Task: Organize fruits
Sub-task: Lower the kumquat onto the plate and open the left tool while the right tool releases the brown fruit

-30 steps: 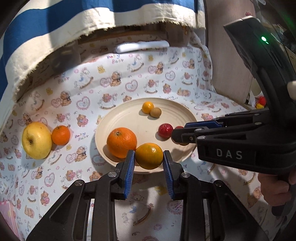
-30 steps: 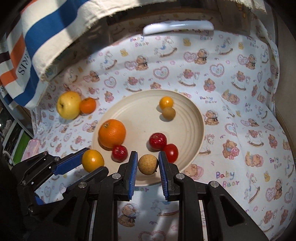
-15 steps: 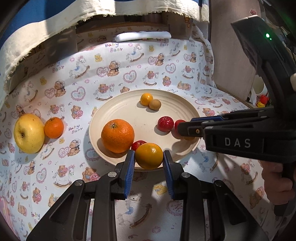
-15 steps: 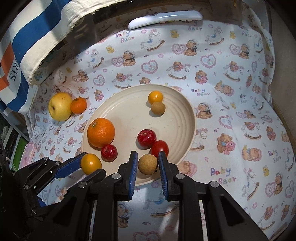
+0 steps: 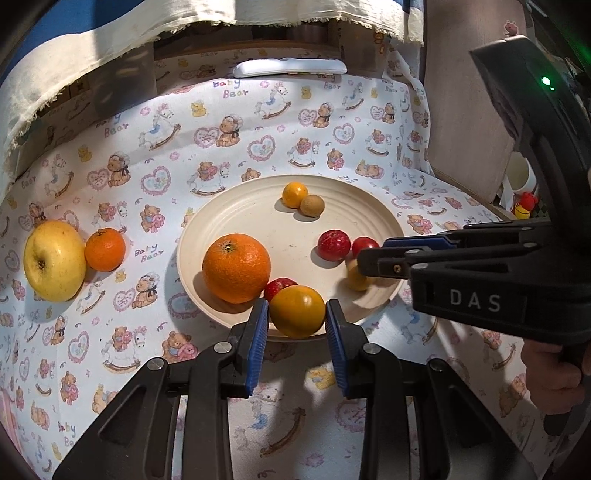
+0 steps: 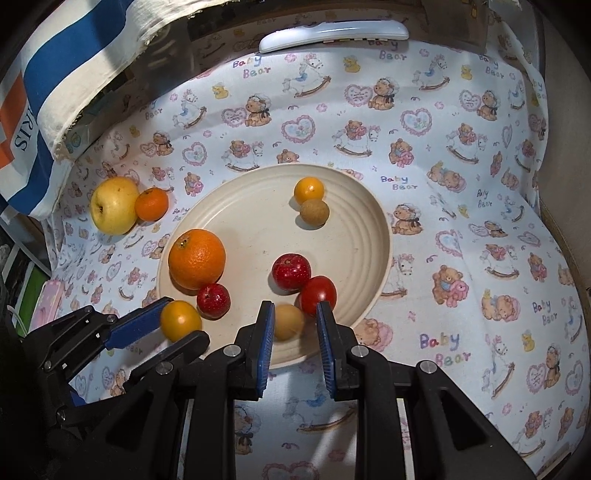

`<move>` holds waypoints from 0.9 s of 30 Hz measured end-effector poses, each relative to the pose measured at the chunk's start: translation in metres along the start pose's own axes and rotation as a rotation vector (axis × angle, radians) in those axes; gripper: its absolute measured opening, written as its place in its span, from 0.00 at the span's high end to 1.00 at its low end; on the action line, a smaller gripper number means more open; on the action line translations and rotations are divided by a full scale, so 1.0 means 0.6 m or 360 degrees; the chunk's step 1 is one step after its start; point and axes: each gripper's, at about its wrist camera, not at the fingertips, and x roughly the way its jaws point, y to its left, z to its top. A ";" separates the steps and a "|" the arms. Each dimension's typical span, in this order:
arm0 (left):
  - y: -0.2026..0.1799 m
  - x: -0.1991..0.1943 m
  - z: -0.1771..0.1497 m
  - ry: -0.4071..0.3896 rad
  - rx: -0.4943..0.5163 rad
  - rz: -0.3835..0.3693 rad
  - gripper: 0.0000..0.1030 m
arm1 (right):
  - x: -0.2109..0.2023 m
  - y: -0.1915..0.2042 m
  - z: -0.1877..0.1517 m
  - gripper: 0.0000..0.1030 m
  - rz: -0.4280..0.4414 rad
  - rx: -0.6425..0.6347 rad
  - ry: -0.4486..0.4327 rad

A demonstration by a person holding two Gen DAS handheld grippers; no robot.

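A cream plate [image 5: 258, 225] [image 6: 240, 199] holds a big orange [image 5: 236, 267] [image 6: 197, 258], small red fruits [image 6: 291, 271], a small yellow-orange fruit and a brown one [image 6: 314, 212]. My left gripper [image 5: 296, 332] is shut on a yellow-orange fruit [image 5: 297, 311] [image 6: 180, 319] over the plate's near rim. My right gripper [image 6: 295, 332] has opened; a tan round fruit [image 6: 287, 321] [image 5: 356, 278] lies between its pads on the plate, blurred, touching neither that I can see.
A yellow apple [image 5: 53, 260] [image 6: 114, 205] and a tangerine [image 5: 105, 249] [image 6: 151, 204] lie on the bear-print cloth left of the plate. A white remote [image 6: 332, 33] lies at the back. A striped cloth hangs at upper left.
My right gripper's pads have spread apart and let go of the tan fruit, which now sits lower on the plate. Both grippers moved slightly closer to the plate.
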 end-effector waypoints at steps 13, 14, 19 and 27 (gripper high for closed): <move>0.020 -0.050 0.010 -0.0162 -0.0044 0.0097 0.52 | -0.029 -0.004 0.006 0.77 0.0038 0.0027 -0.0127; 0.024 -0.057 0.012 -0.0185 -0.0056 0.0110 0.50 | -0.033 -0.003 0.007 0.77 0.0039 0.0026 -0.0146; 0.038 -0.089 0.018 -0.0296 -0.0093 0.0179 0.32 | -0.055 0.001 0.009 0.77 0.0059 0.0012 -0.0254; 0.050 -0.122 0.021 -0.0446 -0.0133 0.0295 0.03 | -0.082 0.002 0.008 0.60 0.0054 0.0017 -0.0420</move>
